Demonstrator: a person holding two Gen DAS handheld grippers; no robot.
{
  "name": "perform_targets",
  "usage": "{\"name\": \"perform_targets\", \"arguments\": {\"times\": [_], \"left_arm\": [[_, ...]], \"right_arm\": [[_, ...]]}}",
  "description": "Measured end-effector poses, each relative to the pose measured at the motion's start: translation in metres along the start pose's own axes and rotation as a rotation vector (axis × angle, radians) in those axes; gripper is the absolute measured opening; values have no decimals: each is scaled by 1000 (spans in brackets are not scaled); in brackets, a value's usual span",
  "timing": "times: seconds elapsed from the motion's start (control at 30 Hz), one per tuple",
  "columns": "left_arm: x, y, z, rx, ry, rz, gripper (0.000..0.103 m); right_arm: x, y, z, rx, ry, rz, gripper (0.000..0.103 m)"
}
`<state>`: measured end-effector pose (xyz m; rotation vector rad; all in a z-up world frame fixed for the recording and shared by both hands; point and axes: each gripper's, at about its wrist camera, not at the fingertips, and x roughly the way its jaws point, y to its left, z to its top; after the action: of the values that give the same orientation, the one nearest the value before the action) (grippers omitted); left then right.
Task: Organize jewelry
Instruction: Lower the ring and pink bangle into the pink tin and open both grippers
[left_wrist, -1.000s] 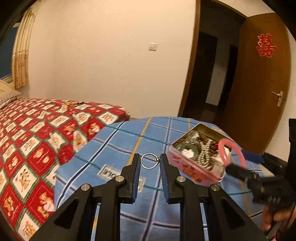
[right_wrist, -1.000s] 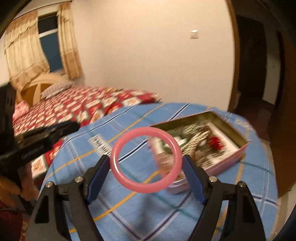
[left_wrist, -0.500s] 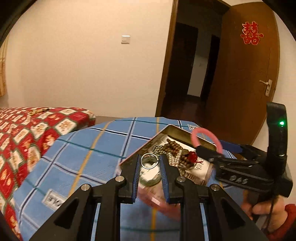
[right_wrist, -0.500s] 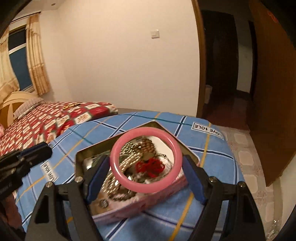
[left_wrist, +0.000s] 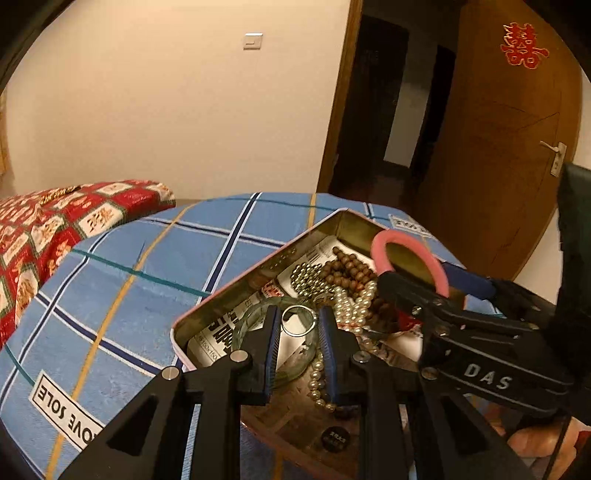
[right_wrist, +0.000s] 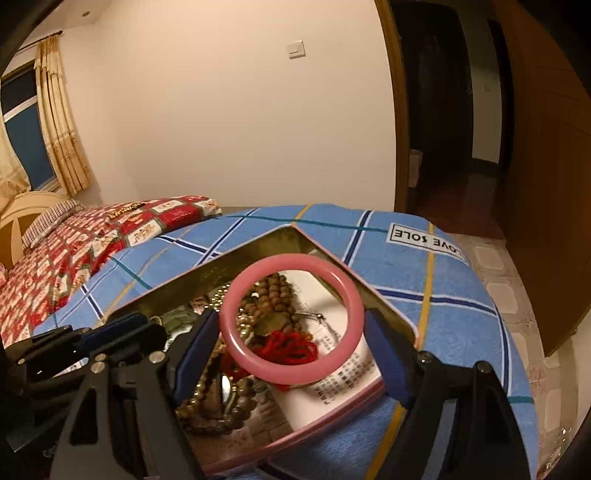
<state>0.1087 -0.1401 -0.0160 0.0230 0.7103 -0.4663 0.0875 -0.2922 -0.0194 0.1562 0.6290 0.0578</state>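
A small silver ring (left_wrist: 297, 319) is pinched between the blue pads of my left gripper (left_wrist: 297, 322), which hangs over the near end of an open pink tin (left_wrist: 225, 291). My right gripper (right_wrist: 291, 325) is shut on a pink bangle (right_wrist: 258, 354) held upright above the same tin (right_wrist: 332, 406). From the left wrist view the bangle (left_wrist: 436, 269) and right gripper (left_wrist: 424, 291) show at the tin's right side. Inside the tin lie wooden beads (left_wrist: 347, 266), pearls (left_wrist: 354, 299), a glass bangle (left_wrist: 243, 325) and red cord (right_wrist: 291, 347).
The tin sits on a blue checked cloth (left_wrist: 147, 266) over a round table. A bed with a red patterned cover (right_wrist: 74, 251) stands to the left. An open wooden door (left_wrist: 491, 147) and dark doorway are behind. A hand (left_wrist: 535, 439) holds the right gripper.
Both grippers have moved from beside the tin to over it and come lower. The ring and the pink bangle stay held.
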Motion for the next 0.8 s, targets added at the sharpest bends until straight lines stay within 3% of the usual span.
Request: {"name": "perform_targets", "arguments": {"times": [0.8], "left_arm": [[12,-8,-3,33,36,93,21]], "right_arm": [[12,4,2,-35,20,6,83]]}}
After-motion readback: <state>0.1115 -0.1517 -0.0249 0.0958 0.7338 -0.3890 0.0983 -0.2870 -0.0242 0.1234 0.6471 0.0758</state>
